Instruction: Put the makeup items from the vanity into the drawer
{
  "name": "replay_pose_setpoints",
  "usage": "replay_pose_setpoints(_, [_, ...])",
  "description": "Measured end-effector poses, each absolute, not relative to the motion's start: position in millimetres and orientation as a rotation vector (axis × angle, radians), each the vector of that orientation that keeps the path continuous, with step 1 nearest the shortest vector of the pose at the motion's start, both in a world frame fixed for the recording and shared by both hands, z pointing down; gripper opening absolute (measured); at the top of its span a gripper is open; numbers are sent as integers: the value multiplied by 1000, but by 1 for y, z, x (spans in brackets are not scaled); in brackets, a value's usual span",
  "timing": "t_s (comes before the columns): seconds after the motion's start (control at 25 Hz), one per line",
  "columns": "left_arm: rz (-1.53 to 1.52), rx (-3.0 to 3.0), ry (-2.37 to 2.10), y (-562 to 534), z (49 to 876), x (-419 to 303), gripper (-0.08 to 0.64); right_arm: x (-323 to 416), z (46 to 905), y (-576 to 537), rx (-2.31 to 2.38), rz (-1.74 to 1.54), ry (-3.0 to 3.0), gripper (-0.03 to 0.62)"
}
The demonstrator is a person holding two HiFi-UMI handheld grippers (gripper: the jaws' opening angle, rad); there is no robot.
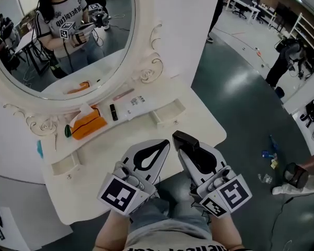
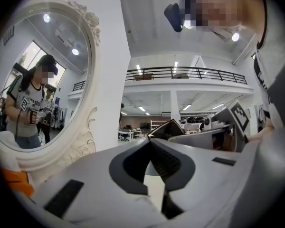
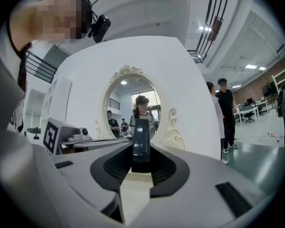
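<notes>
On the white vanity [image 1: 201, 120], under the mirror, lie an orange case [image 1: 88, 125], a black lipstick tube [image 1: 113, 112], a pink pencil [image 1: 123, 94], a white packet [image 1: 136, 104] and a small green item [image 1: 68, 130]. A small drawer [image 1: 167, 114] at the shelf's right stands pulled out; another drawer [image 1: 65, 163] is at the left. My right gripper [image 1: 184, 138] hovers over the vanity's front edge, shut on a black makeup item [image 3: 141, 141] that stands upright between its jaws. Beside it my left gripper [image 1: 165, 143] is shut, its tips meeting with nothing between them.
The oval mirror [image 1: 57, 35] in its ornate white frame rises behind the shelf. To the right of the vanity is grey floor with small blue and yellow bits [image 1: 269, 156]. A person [image 1: 288, 61] stands farther off on the right.
</notes>
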State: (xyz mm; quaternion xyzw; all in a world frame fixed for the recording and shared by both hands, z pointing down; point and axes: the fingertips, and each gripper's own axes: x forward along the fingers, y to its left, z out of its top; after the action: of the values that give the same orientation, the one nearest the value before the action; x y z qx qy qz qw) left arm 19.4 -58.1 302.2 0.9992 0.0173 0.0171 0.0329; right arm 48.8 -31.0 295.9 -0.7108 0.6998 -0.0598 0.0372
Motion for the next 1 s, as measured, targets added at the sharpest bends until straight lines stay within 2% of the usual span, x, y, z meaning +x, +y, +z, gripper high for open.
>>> replay_pose_setpoints(0.44, [53,3065,80,-67,305,24,14,60,298,-42,-2233,-194,2133,106])
replay_pose_setpoints(1.0, [65,3029,-117,-100,308,51,14,104,306,-81,-2154,-240,2258,107])
